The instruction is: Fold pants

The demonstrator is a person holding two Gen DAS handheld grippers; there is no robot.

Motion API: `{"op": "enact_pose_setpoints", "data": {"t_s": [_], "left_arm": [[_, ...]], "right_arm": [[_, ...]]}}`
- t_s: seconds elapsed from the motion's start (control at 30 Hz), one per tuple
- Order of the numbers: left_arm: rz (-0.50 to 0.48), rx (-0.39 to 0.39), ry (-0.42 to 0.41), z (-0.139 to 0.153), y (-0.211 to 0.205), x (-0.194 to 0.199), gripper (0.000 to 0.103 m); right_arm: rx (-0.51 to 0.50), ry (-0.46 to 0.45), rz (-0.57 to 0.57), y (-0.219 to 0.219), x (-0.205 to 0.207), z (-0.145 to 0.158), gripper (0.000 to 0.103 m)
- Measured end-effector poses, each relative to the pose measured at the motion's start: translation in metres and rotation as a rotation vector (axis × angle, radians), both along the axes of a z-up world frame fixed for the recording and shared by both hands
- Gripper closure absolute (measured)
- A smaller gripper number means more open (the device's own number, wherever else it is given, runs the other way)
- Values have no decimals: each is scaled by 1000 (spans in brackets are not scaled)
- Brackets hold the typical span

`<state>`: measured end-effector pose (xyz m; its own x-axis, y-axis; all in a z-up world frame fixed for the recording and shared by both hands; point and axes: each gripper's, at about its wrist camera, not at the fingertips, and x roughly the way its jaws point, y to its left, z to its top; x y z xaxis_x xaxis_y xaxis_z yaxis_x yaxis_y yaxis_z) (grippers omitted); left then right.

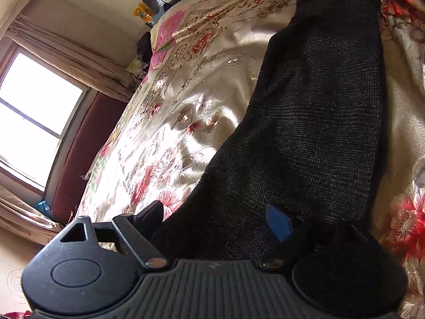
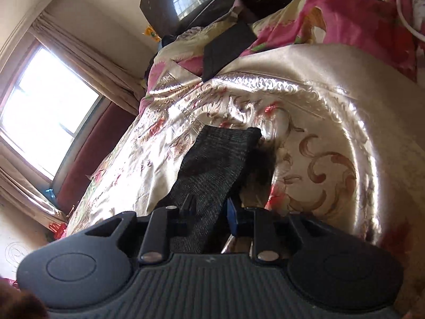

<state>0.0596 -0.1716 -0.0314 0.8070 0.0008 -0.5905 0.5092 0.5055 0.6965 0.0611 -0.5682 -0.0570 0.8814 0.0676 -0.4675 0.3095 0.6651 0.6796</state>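
On the floral bedspread [image 1: 186,101], both my grippers pinch the dark pants [image 1: 318,106]: left gripper [image 1: 220,220] wide, right gripper [image 2: 209,212] narrow.

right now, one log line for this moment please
stage: mid-fold | left gripper: fingers around pants | right gripper: fingers clamp pants end, lifted | surface: floral bedspread

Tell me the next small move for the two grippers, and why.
Probably carry the held end of the dark grey knitted pants forward over the flowered satin bedspread. The right gripper seems to pinch it, while the rest lies long before the left gripper.
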Motion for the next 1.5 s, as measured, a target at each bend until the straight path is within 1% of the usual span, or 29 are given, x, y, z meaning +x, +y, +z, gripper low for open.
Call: {"op": "enact_pose_setpoints", "data": {"t_s": [0.07, 0.2, 0.27, 0.3, 0.37, 0.4, 0.47, 0.53, 0.6, 0.67, 0.77, 0.8, 0.9, 0.97, 1.03, 1.07, 1.2, 1.23, 1.3, 1.4, 1.43, 1.5], "left_arm": [[-7, 10, 1, 1, -3, -2, 6], [-20, 22, 1, 1, -7, -8, 6], [-35, 32, -9, 1, -8, -11, 6], [-38, 30, -14, 2, -7, -13, 6], [-40, 12, -4, 4, -4, -15, 6], [-38, 5, 2, 3, -4, -15, 6], [-32, -1, 6, 0, -6, -14, 6], [-29, -15, 3, 0, -7, -15, 6], [-30, -39, 7, 3, -9, -17, 6], [-35, -48, 5, 4, -8, -20, 6], [-40, -65, 9, 3, -6, -24, 6], [-42, -75, 11, 2, -6, -25, 6], [-24, -113, 14, -1, -4, -25, 6], [-12, -152, 50, -3, -3, -24, 6], [-14, -156, 58, -8, -4, -22, 6], [-14, -173, 54, -9, -3, -21, 6], [24, -276, 69, -1, 8, -20, 6], [37, -308, 71, 3, 15, -21, 6], [63, -360, 58, 12, 36, -27, 6], [131, -383, 7, 21, 75, -37, 6], [152, -392, -5, 24, 86, -40, 6], [218, -419, -27, 31, 119, -48, 6]], "right_arm": [[-27, 9, -2, -2, 11, -3, 78], [20, -53, -23, -9, 14, -6, 76], [40, -51, -49, -10, 15, -9, 75], [47, -72, -50, -11, 12, -9, 76], [39, -73, -58, -11, 4, -8, 77], [35, -61, -62, -11, 4, -9, 80], [35, -39, -72, -11, 10, -13, 78], [35, -35, -71, -9, 21, -14, 74], [37, -45, -63, -9, 33, -17, 73], [51, -18, -82, -9, 38, -20, 76], [50, 2, -72, -7, 31, -10, 96], [70, -1, -60, -7, 28, -6, 96], [103, -50, -48, -5, 18, 14, 96], [100, -84, -34, 3, 16, 34, 96], [61, -112, 7, 20, 19, 59, 96], [44, -128, 37, 31, 21, 73, 96], [-43, -179, 180, 92, 34, 127, 96], [-54, -189, 214, 107, 38, 136, 96], [-82, -204, 314, 153, 50, 155, 96], [-114, -204, 462, 222, 66, 169, 96], [-123, -198, 512, 246, 71, 169, 96], [-174, -175, 617, 303, 79, 163, 96]]}}
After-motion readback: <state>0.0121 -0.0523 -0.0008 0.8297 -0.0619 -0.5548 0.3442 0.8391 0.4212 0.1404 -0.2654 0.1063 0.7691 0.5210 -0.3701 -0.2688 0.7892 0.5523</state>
